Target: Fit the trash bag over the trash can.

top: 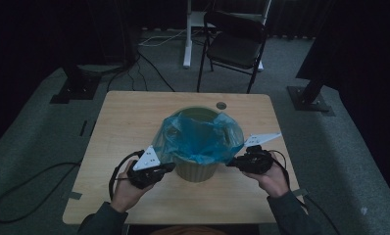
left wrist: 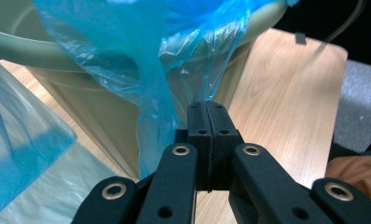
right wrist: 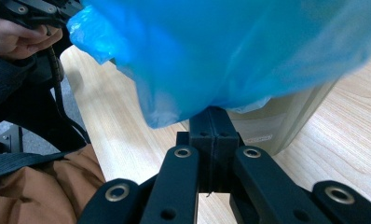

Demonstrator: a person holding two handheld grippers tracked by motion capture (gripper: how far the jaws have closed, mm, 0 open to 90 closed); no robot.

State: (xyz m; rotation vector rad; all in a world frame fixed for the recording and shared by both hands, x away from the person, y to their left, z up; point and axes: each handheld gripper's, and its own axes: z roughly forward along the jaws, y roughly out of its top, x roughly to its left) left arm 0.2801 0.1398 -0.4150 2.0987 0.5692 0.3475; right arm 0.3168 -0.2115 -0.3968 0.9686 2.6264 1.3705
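Still risky: left gripper (top: 169, 167) and right gripper (top: 231, 164), jaws pressed together pinching bag (top: 199, 134) film at bin (top: 197, 169) mid-table; could tear film or tip bin if pulled apart.

High view looks forward and down over the whole tabletop (top: 129, 117) from above the person's side, while both gripper views sit low and very close behind their own fingers (left wrist: 207, 122), facing opposite sides of the bin (top: 197, 169) and blue bag (top: 200, 134), which all three views share.
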